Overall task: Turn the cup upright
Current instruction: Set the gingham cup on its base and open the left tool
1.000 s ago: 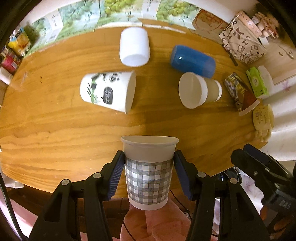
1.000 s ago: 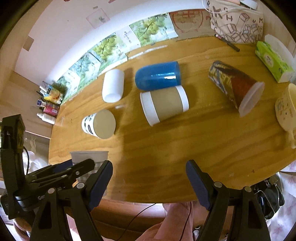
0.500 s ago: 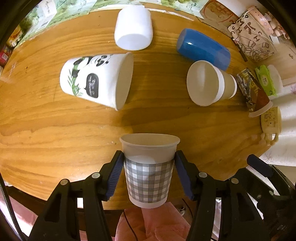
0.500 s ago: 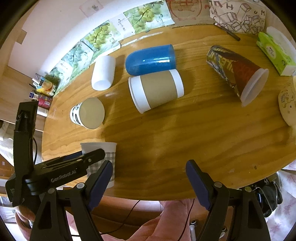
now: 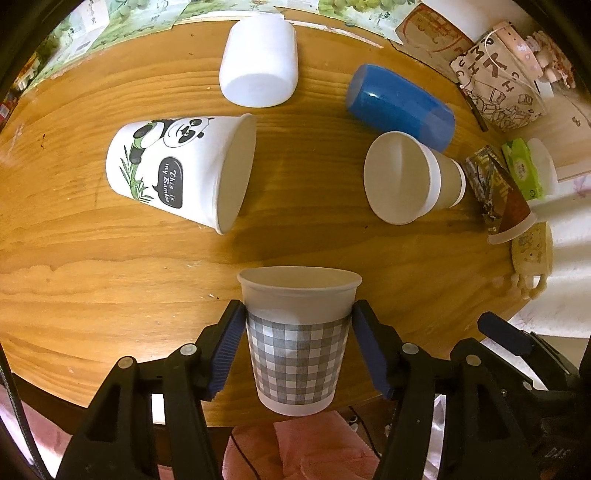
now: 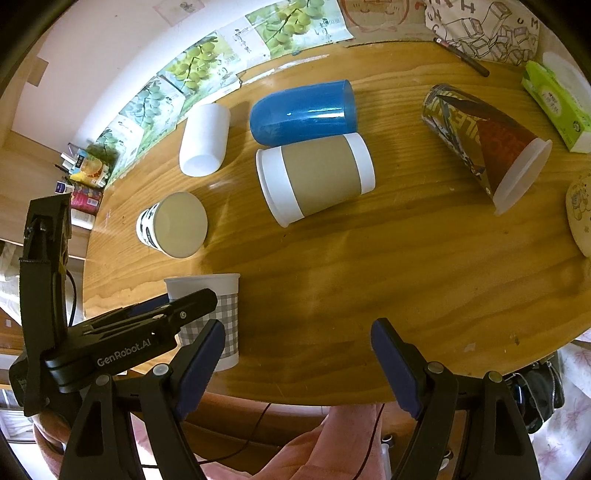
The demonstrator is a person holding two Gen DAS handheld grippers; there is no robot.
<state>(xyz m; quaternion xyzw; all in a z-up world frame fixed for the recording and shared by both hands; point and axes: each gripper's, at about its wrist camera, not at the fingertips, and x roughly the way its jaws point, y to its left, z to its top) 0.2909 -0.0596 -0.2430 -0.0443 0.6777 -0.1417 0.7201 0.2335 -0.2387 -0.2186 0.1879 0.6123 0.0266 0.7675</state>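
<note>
My left gripper is shut on a grey-checked paper cup, which stands upright with its mouth up near the front edge of the wooden table. The same cup shows in the right wrist view, partly behind the left gripper's body. My right gripper is open and empty above the table's front edge, to the right of the cup. Several other cups lie on their sides: a panda cup, a white cup, a blue cup, a brown-sleeved cup and a dark printed cup.
A green tissue pack and a patterned bag sit at the far right. A cream mug lies at the right edge. Printed grape sheets line the back wall. Small packets crowd the far left.
The left gripper with the checked cup has moved forward and lower over the table; the lying cups loom larger. The right gripper has shifted slightly closer too.
</note>
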